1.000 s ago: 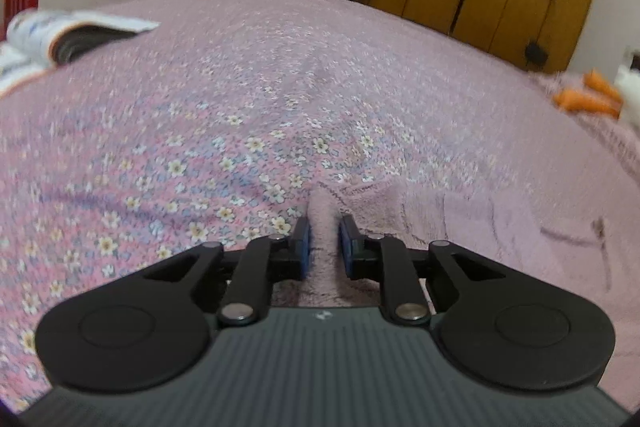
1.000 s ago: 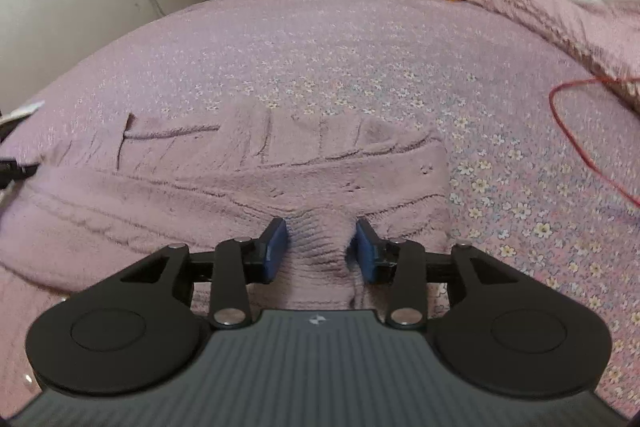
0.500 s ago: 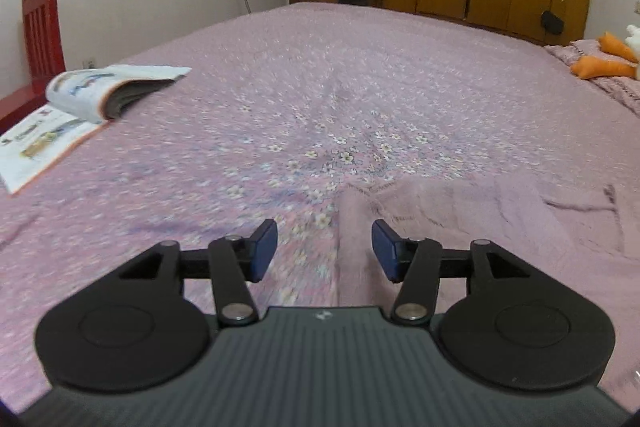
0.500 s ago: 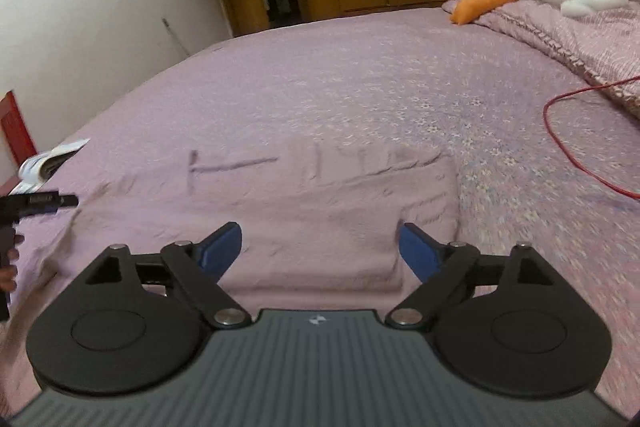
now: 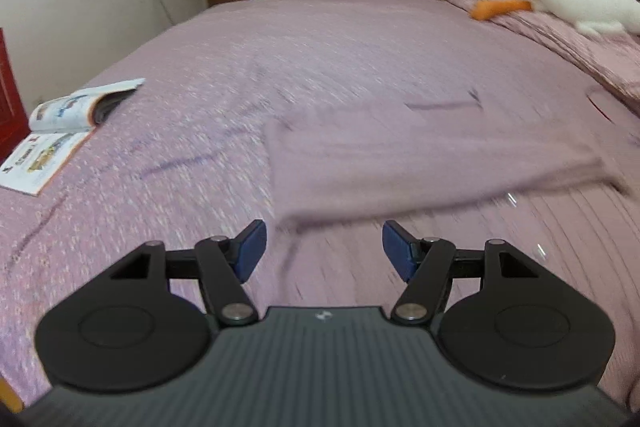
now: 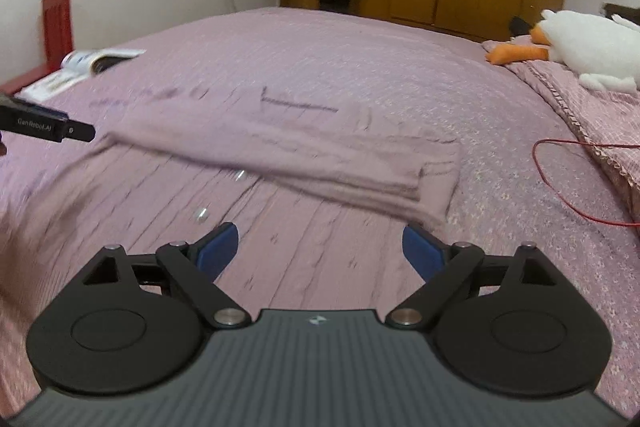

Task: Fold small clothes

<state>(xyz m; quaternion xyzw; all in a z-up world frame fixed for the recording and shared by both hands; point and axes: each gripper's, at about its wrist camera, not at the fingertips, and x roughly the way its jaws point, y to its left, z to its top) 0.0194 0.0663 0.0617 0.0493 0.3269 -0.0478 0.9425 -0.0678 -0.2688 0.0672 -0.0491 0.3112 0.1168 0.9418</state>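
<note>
Lying folded sweater point(image 6: 288, 155); left tongs point(image 5: 324, 247) opening, empty

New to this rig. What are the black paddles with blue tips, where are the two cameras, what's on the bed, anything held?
No robot arm here: a person carries a handheld two-finger gripper in each hand, each with a fisheye camera looking forward along its fingers. The black linkages with blue pads are those fingers. One picture looks out from the left gripper, the other from the right gripper.

On the floral bedspread lies a partly folded mauve knitted garment. Also there: an open magazine, a plush goose and a red cable.

Nothing is held: the left jaws are opening and the right stand wide, with nothing between either pair.
</note>
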